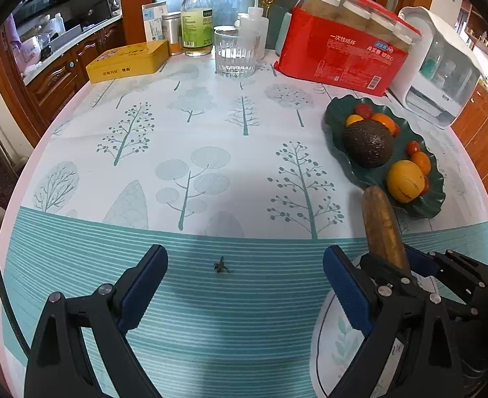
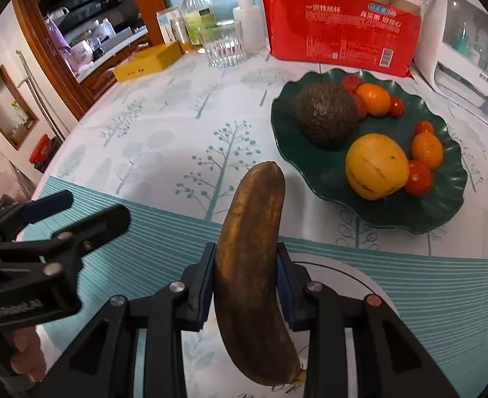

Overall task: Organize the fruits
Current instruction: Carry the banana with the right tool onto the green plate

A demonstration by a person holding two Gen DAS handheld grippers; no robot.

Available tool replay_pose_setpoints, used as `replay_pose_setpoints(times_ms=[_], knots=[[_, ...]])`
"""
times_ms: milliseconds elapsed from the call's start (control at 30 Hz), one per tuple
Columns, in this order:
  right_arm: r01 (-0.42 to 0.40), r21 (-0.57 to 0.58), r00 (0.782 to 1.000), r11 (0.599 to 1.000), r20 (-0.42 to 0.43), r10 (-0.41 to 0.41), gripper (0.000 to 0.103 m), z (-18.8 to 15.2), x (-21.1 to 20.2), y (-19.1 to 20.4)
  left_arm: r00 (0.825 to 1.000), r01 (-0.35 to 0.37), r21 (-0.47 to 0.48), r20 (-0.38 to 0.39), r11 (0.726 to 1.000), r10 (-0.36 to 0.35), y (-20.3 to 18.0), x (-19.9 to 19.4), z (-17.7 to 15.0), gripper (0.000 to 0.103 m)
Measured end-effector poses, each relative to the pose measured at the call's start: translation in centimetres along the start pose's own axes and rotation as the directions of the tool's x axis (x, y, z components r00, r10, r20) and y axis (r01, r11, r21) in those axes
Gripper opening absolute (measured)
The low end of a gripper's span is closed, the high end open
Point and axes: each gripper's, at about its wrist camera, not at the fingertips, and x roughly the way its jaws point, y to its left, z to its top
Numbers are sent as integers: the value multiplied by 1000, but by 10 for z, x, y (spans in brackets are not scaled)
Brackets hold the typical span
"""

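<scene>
My right gripper (image 2: 245, 282) is shut on a brown overripe banana (image 2: 250, 265), holding it above a white plate (image 2: 353, 268) near the table's front. The banana's tip points toward a dark green leaf-shaped plate (image 2: 443, 205) that holds an avocado (image 2: 325, 116), a yellow fruit (image 2: 376, 165), small oranges and cherry tomatoes. In the left wrist view my left gripper (image 1: 244, 272) is open and empty over the striped tablecloth, with the banana (image 1: 383, 225) and the right gripper (image 1: 406, 265) on its right, and the green plate (image 1: 433, 199) beyond.
At the table's back stand a glass (image 1: 234, 51), a bottle (image 1: 196, 20), a yellow tin (image 1: 127, 61), a red bag of paper cups (image 1: 343, 53) and a white appliance (image 1: 440, 66). A small dark stem scrap (image 1: 221, 266) lies on the cloth.
</scene>
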Motion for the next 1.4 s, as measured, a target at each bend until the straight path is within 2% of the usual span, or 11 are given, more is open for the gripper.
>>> replay_pose_setpoints(times_ms=[233, 433, 533, 833, 933, 1067, 1400], knots=[[-11, 23, 999, 1000, 47, 10, 34, -3, -28, -12, 1000, 17, 4, 18, 1000, -17, -17, -15, -1, 94], [-7, 75, 997, 997, 82, 1, 34, 1, -57, -44, 999, 37, 52, 35, 998, -39, -53, -28, 10, 94], [13, 94, 995, 996, 94, -22, 34, 12, -73, -65, 997, 48, 83, 50, 995, -52, -75, -36, 23, 94], [34, 107, 994, 994, 99, -45, 34, 77, -98, -125, 992, 58, 135, 104, 989, -73, -130, -50, 79, 94], [16, 119, 996, 993, 91, -26, 34, 101, -90, -140, 991, 47, 140, 120, 989, -64, -141, -46, 102, 94], [17, 118, 998, 993, 61, -24, 34, 128, -61, -151, 993, 41, 147, 101, 988, -57, -151, -28, 124, 96], [58, 111, 996, 992, -77, -50, 34, 137, 14, -161, 999, 3, 130, 40, 992, -9, -150, 22, 141, 97]])
